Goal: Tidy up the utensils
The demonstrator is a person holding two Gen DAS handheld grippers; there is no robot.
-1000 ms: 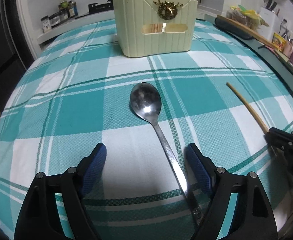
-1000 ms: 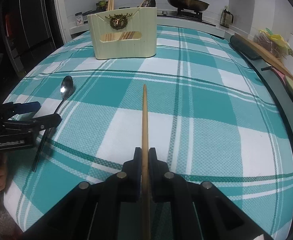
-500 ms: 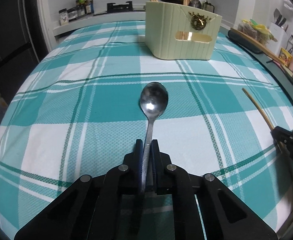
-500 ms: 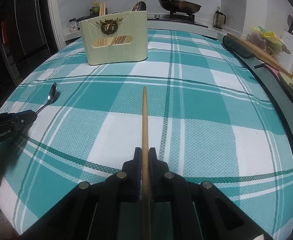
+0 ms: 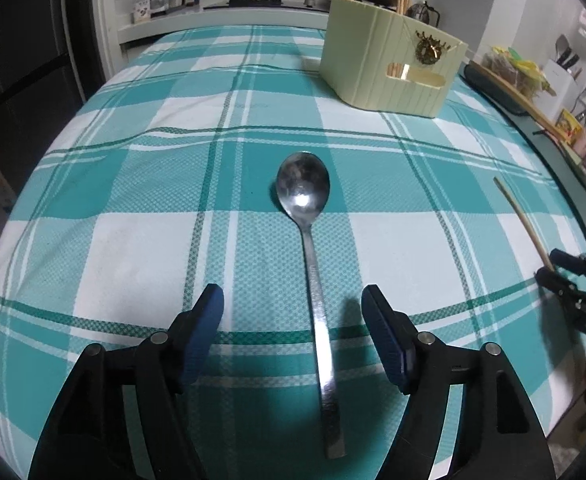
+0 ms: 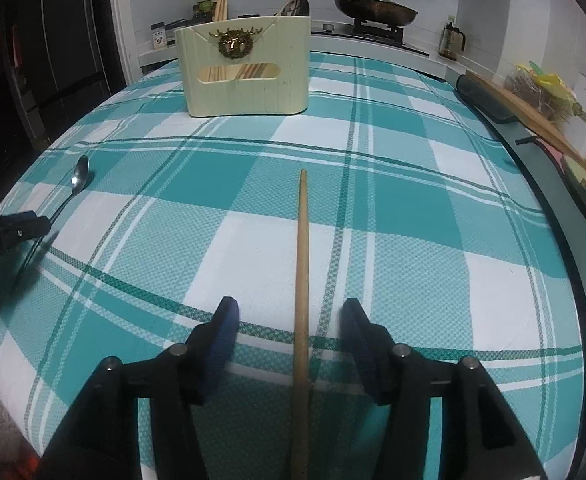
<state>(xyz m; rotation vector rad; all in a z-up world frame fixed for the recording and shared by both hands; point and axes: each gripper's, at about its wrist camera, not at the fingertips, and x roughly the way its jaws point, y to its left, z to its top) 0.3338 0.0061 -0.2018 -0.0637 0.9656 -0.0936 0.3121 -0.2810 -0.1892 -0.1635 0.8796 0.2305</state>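
A steel spoon (image 5: pixel 313 264) lies on the checked tablecloth, its handle running back between the blue pads of my left gripper (image 5: pixel 293 300). Those jaws are opening and the pads stand clear of the handle. A single wooden chopstick (image 6: pixel 301 280) lies between the fingers of my right gripper (image 6: pixel 289 308), whose jaws are also opening without touching it. The cream utensil holder (image 6: pixel 245 76) with a gold emblem stands at the far side and has chopsticks in it. In the left wrist view the holder (image 5: pixel 389 64) is far right, and the chopstick (image 5: pixel 523 220) and right gripper (image 5: pixel 557 268) sit at the right edge.
The teal checked cloth (image 6: pixel 413 208) covers the table. A stove with a lidded pan (image 6: pixel 375 10) and jars stands behind it. A dark rolled mat and a wooden board (image 6: pixel 509 100) lie along the right edge. The left gripper (image 6: pixel 9 232) shows at the right wrist view's left edge.
My left gripper shut on the spoon handle, shifted sideways with it, then opened, leaving the spoon on the cloth. My right gripper, shut on the chopstick, has opened around it.
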